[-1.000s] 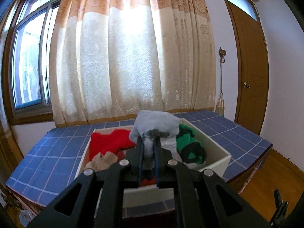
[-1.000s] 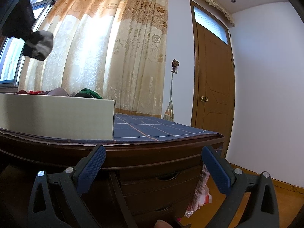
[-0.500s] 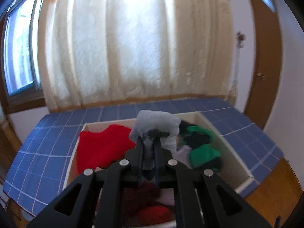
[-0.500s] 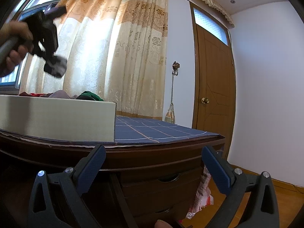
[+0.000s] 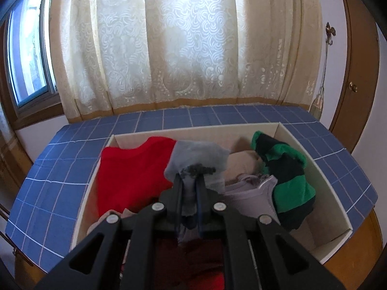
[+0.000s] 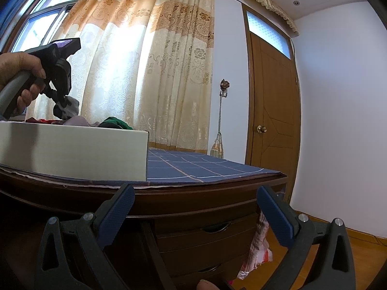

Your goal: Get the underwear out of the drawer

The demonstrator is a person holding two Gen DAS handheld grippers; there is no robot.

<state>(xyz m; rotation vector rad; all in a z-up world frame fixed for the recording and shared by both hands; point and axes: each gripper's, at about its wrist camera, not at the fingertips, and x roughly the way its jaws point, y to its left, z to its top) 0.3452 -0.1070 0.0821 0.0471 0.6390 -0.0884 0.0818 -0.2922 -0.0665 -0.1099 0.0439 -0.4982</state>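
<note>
A: Holding that grey underwear (image 5: 197, 159) up by a pinch of cloth, is it?

B: Yes. The left hand-held gripper (image 5: 189, 181) has its jaws nearly together on a bunched fold, and the rest of the piece drapes over and below the fingertips. It hangs above the middle of the white drawer (image 5: 319, 166), not yet clear of its walls, so I'd judge the lifting-out is only partly done.

A: Why pinch a fold and not the whole thing?

B: Soft cloth gives no firm edge; a small gathered bit is likely what narrow jaws can hold. It also keeps the piece apart from the red garment (image 5: 130, 169) on the left and the green-and-black striped one (image 5: 287, 181) on the right, both lying in the drawer, with a pale lilac piece (image 5: 249, 195) between.

A: And the other side?

B: The right hand-held gripper (image 6: 196, 212) stands wide and empty, low in front of the furniture, well apart from the drawer. From there a hand (image 6: 19, 77) is seen gripping the left tool's handle above the drawer's side.

A: What does the drawer stand on?

B: A dark wooden surface (image 6: 193, 198) covered by a blue checked cloth (image 5: 60, 169). Behind it hang cream patterned curtains (image 5: 188, 48) over a window (image 5: 29, 58), with a brown door (image 6: 271, 111) to the right.
</note>
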